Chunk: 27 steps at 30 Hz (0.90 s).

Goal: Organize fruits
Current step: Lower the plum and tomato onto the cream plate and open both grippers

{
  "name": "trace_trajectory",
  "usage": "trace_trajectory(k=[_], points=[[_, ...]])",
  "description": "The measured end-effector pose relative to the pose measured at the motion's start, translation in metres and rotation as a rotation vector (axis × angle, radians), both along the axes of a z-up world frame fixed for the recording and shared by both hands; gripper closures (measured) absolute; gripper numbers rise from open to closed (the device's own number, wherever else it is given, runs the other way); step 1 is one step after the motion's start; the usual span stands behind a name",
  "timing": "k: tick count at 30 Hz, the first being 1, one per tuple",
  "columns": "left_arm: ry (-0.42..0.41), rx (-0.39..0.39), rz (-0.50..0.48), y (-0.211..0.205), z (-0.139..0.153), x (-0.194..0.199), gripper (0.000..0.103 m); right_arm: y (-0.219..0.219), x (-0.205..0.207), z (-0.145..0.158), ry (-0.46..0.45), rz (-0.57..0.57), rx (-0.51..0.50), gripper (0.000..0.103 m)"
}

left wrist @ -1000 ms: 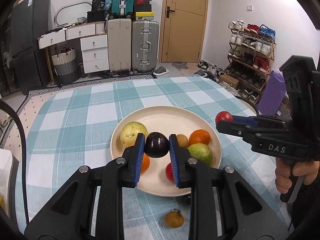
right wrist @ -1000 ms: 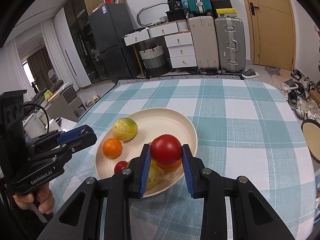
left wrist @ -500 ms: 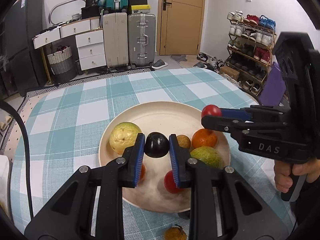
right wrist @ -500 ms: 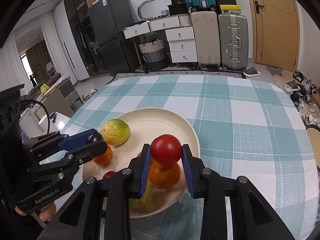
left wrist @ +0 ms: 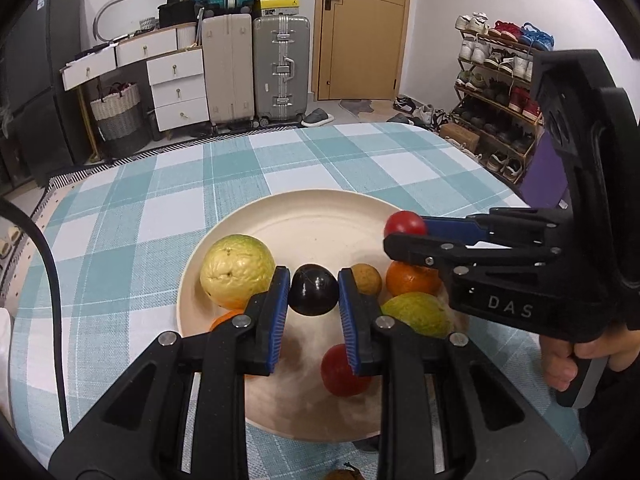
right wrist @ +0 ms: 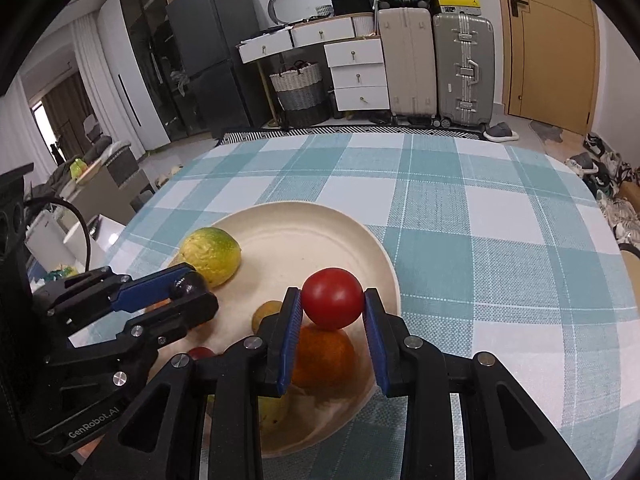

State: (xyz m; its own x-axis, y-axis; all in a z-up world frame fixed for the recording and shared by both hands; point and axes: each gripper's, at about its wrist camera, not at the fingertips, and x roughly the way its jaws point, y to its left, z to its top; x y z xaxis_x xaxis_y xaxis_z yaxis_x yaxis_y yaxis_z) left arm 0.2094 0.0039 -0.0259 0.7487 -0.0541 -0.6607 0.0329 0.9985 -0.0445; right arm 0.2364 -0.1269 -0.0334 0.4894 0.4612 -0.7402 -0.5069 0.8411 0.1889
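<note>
A cream plate (left wrist: 320, 216) (right wrist: 296, 236) on the checked tablecloth holds a yellow-green guava (left wrist: 237, 270) (right wrist: 210, 256), an orange (left wrist: 412, 282) (right wrist: 324, 354), a second green guava (left wrist: 416, 314), a small brown fruit (left wrist: 366, 278) (right wrist: 269, 314) and a red fruit (left wrist: 340, 372). My left gripper (left wrist: 313, 292) (right wrist: 188, 286) is shut on a dark plum (left wrist: 313, 289) above the plate's middle. My right gripper (right wrist: 331, 300) (left wrist: 404, 226) is shut on a red tomato (right wrist: 331, 298) (left wrist: 404, 222), just over the orange at the plate's right side.
A small brown fruit (left wrist: 340, 474) lies on the cloth in front of the plate. A hand (left wrist: 576, 354) holds the right gripper's handle. Suitcases (left wrist: 256, 68), drawers and a shoe rack (left wrist: 500, 96) stand beyond the table's far edge.
Both grippers have sunk and moved forward over the plate, each still carrying its fruit. The plate now looks larger and nearer, and the loose brown fruit has slid to the bottom edge.
</note>
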Motion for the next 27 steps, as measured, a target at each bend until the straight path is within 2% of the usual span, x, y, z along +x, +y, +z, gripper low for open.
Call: trace_trajectory(k=[10, 15, 18, 20, 21, 23, 24, 26, 27], points=[[0.030, -0.019, -0.005, 0.004, -0.012, 0.005, 0.081, -0.008, 0.007, -0.004, 0.036, -0.008, 0.048, 0.071], [0.027, -0.035, -0.008, 0.007, -0.012, 0.002, 0.081, -0.009, -0.002, 0.003, 0.009, -0.002, 0.053, 0.071], [0.017, -0.045, -0.010, 0.009, -0.006, -0.004, 0.078, -0.015, -0.011, 0.008, 0.001, -0.018, 0.049, 0.065], [0.006, -0.032, -0.011, 0.009, 0.000, -0.010, 0.056, -0.020, -0.020, 0.013, -0.005, -0.019, 0.056, 0.056], [-0.006, -0.021, -0.007, 0.009, 0.003, -0.016, 0.049, -0.022, -0.025, 0.015, -0.011, -0.017, 0.059, 0.054], [-0.042, -0.006, 0.003, 0.010, 0.012, -0.029, 0.023, -0.027, -0.037, 0.020, -0.026, -0.022, 0.048, 0.043], [-0.063, 0.002, 0.008, 0.011, 0.017, -0.038, 0.019, -0.029, -0.043, 0.023, -0.035, -0.025, 0.042, 0.037], [-0.095, 0.010, 0.012, 0.013, 0.026, -0.056, 0.016, -0.034, -0.055, 0.029, -0.053, -0.031, 0.052, 0.015], [-0.099, 0.014, 0.017, 0.015, 0.030, -0.063, 0.014, -0.036, -0.060, 0.032, -0.062, -0.034, 0.062, 0.012]])
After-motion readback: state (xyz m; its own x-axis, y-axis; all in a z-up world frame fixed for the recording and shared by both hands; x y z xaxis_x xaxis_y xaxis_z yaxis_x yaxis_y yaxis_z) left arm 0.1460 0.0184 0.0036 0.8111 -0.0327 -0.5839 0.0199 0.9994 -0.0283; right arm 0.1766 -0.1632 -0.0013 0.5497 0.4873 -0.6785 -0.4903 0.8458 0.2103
